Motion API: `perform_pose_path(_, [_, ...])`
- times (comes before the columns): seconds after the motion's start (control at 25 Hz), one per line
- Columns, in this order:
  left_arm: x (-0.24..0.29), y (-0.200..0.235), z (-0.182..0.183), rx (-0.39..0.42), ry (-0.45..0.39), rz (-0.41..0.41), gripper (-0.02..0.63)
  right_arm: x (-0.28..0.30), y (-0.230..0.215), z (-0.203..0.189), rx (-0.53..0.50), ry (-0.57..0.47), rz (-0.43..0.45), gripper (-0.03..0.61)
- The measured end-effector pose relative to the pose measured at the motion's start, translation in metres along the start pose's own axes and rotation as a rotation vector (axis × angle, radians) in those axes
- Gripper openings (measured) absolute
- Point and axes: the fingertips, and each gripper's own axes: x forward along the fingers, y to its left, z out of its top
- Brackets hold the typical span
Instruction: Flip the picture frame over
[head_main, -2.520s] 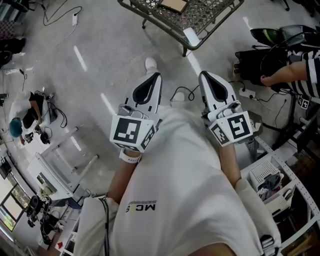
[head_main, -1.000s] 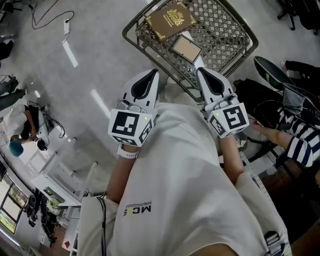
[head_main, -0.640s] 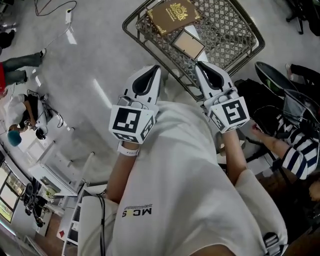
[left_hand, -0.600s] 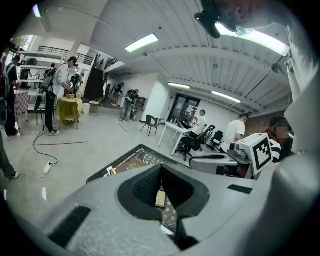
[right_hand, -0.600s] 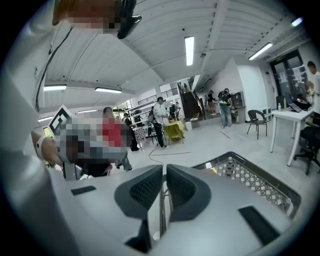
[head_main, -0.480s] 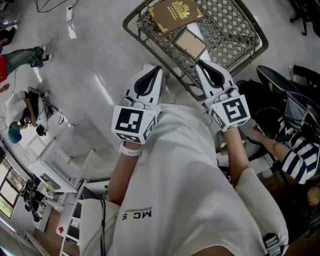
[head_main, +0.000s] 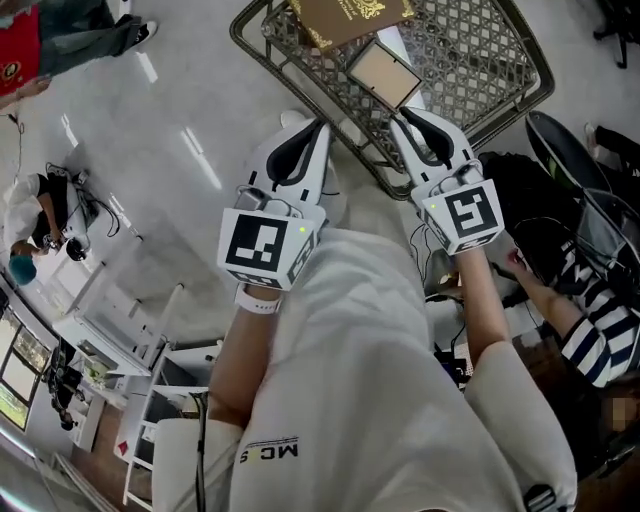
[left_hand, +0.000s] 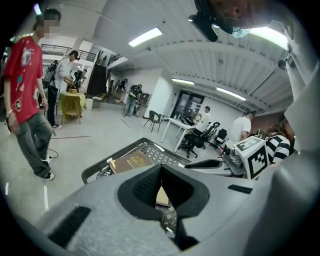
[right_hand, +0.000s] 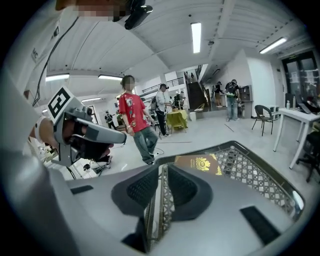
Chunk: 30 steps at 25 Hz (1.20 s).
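- Head view, nearest item: my white shirt (head_main: 370, 380) fills the lower part. Both forearms reach out past it, side by side, so that the two tools arrive at the work together.
- Left gripper (head_main: 319, 124): jaws together at the tips, with nothing between them. It is angled forward and down toward the near rim. I judge it is kept closed to serve as a prop or pusher, not as the gripping tool.
- Right gripper (head_main: 396, 112): jaws opening, with only a narrow gap so far. Nothing is between them, and only lattice and rim show through the gap. I judge this is the tool being readied to take an edge.
- Desk (head_main: 470, 50): metal lattice top with a raised rim, just ahead of both tips.
- Picture frame (head_main: 385, 75): lies flat on the lattice close to the near rim, pale panel upward. It sits ahead of the two tips, nearer the right one, and neither touches it. It is not yet flipped. Because it lies flat, one edge will need lifting first, and the rim leaves little room on the near side.
- Book (head_main: 350, 12): brown with a gold emblem, flat, just beyond the frame. I cannot tell whether the two touch.
- Bystander in a red shirt (right_hand: 131, 112): stands on the floor well beyond the desk and has no part in the task.
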Motion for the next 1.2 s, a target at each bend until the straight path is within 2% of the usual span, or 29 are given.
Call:
perform_pose_path(0.68, [0.036,0.029,-0.076,-0.053,0.085,0.034,0.025,0.058,-0.015,-0.085,-0.072,0.143,0.037,0.08])
perform_pose_path(1.2, [0.072,0.043,-0.114,-0.02,0.119,0.017,0.025,0.09,-0.026,-0.14,-0.141,0.229,0.041,0.086])
